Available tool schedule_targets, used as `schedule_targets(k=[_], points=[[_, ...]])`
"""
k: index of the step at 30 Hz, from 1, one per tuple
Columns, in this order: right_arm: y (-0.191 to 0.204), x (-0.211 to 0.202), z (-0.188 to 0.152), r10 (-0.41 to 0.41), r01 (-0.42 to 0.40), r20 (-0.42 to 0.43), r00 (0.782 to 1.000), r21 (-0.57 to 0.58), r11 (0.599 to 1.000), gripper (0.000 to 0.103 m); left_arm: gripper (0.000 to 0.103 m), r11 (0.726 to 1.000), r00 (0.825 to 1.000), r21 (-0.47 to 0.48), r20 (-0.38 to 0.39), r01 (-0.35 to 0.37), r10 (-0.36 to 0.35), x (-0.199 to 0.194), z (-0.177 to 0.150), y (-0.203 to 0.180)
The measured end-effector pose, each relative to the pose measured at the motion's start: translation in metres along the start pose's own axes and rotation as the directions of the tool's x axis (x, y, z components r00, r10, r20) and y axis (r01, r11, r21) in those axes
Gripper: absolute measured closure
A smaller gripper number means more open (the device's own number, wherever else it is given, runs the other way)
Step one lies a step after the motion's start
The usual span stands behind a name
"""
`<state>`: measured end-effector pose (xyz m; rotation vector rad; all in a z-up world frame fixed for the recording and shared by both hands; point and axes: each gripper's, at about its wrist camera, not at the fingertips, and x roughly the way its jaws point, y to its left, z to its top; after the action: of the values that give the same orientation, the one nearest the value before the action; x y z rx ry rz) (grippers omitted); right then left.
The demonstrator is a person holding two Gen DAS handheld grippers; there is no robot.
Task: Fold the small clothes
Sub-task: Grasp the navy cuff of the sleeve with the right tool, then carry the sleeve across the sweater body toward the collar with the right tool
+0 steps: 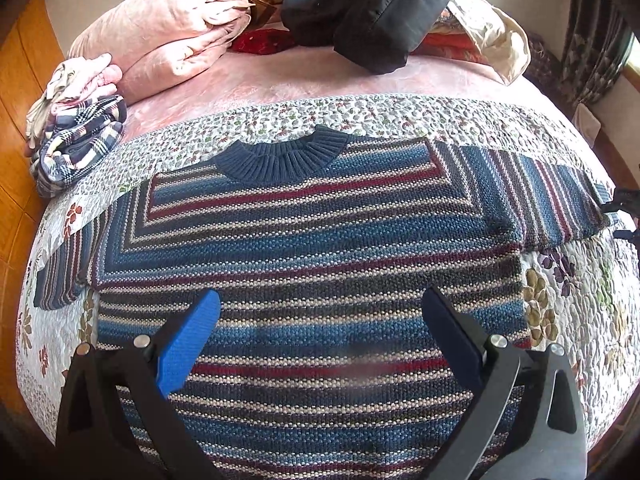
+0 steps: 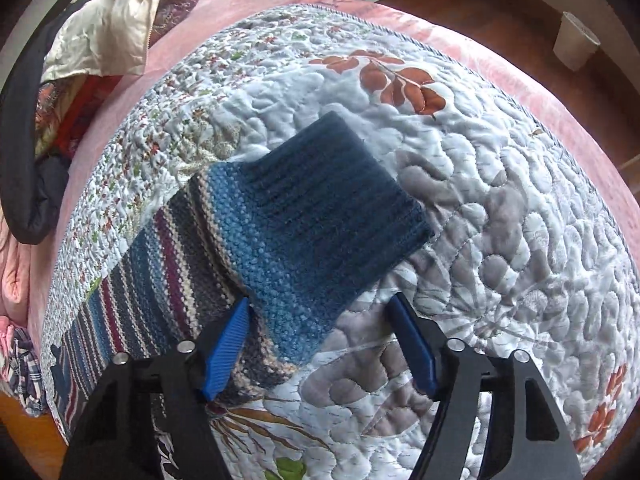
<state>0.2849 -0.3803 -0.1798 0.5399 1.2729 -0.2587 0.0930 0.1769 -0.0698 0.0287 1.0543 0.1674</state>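
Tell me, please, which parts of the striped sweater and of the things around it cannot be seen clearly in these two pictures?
- Striped sweater hem: left wrist view, cut off by the bottom edge and hidden behind the left gripper.
- Sweater body: right wrist view, cut off at the left edge; mostly the sleeve cuff shows, ahead of the right gripper.
- Clothes pile: left wrist view, bunched, so its separate pieces cannot be told.

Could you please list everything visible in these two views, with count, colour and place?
sweater: one, blue, maroon and cream stripes, flat on the quilt
cuff: one, dark blue, sleeve end on the quilt
quilt: one, white floral, over the bed
sheet: one, pink, under the quilt
duvet: one, pink, folded at the far left
plaid clothes: one pile, navy and pink, left edge
jacket: one, black, far end
bin: one, white, on the floor
left gripper: open, above the sweater body
right gripper: open, at the sleeve
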Motion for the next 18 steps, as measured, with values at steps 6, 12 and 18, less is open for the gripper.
schedule_targets(k=[6, 12, 18], points=[[0.018, -0.012, 0.001, 0.05, -0.046, 0.067, 0.997, -0.047, 0.998, 0.09, 0.003, 1.0, 1.0, -0.003, -0.005, -0.025, 0.025, 0.002, -0.006, 0.016], [0.054, -0.063, -0.02, 0.14, -0.114, 0.163, 0.977, -0.156, 0.981, 0.09, 0.003, 0.997, 0.999, -0.072, -0.022, -0.025, 0.023, 0.004, -0.01, 0.043], [0.122, -0.098, -0.067, 0.262, -0.206, 0.162, 0.952, -0.296, 0.933, 0.09, 0.003, 0.994, 1.0, -0.103, -0.025, -0.022, 0.019, 0.001, -0.012, 0.059]])
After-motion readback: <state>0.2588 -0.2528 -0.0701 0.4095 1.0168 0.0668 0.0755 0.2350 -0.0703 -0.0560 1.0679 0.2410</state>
